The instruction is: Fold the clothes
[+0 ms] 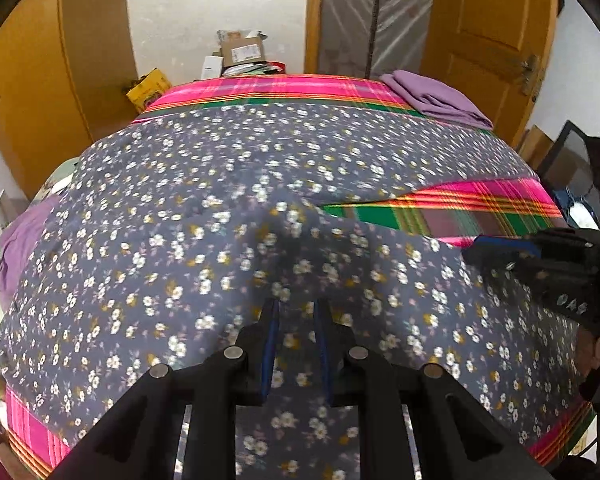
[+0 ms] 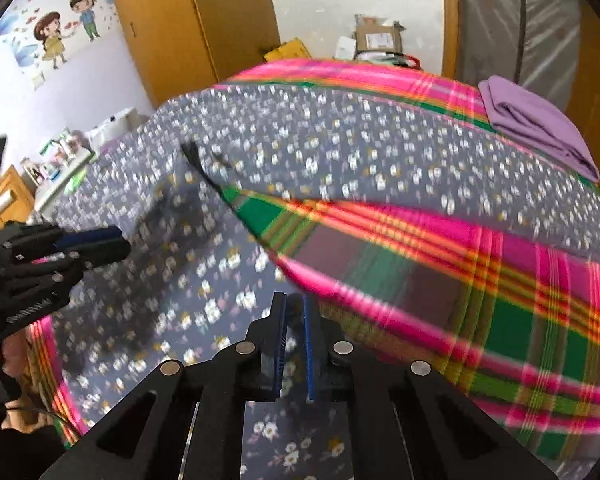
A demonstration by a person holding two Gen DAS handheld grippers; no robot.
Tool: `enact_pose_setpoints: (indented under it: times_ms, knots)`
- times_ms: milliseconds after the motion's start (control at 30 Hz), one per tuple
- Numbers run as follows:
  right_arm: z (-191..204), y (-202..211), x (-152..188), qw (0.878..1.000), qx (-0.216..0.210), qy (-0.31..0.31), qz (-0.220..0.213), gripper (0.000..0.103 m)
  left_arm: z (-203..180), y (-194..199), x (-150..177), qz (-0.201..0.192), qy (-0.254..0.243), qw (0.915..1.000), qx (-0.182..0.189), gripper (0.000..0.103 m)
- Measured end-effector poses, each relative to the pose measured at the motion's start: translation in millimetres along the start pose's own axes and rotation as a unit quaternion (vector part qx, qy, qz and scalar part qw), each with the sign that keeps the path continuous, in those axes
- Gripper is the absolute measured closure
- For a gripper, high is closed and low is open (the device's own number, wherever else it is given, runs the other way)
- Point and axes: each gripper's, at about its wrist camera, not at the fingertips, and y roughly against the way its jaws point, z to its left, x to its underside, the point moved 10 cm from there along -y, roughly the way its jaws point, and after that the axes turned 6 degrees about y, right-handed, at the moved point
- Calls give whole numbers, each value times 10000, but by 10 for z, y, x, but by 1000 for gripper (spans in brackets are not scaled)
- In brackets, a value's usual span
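I have the floral garment (image 1: 204, 216), a thin, soft grey cotton with small white flowers, spread over the plaid bedspread (image 1: 480, 204) across the middle of both frames so it lies flat for folding. My left gripper (image 1: 296, 344) pinches a raised fold of it at bottom centre. My right gripper (image 2: 294, 340) has its fingers nearly together on the garment's edge.

Both wrist cameras look steeply down, close over the bed (image 1: 284, 88), facing its far edge. Each catches the other gripper at its frame's side. Both share the folded purple cloth (image 2: 536, 124) near that edge.
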Motion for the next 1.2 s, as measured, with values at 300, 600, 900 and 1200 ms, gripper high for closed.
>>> enact_pose_setpoints:
  times_ms: [300, 600, 900, 1200]
  knots:
    - [526, -191, -613, 9923, -701, 973, -311, 69, 326, -55, 46, 102, 430, 9990, -3, 85]
    - [766, -777, -1077, 9732, -1645, 1606, -68, 66, 424, -67, 27, 101, 560, 9984, 60, 85]
    - [891, -881, -828, 9613, -2157, 1689, 304, 66, 627, -32, -91, -5, 670, 9977, -73, 85]
    - [806, -592, -959, 9707, -1789, 1594, -183, 65, 1296, -12, 45, -16, 1269, 9906, -518, 85]
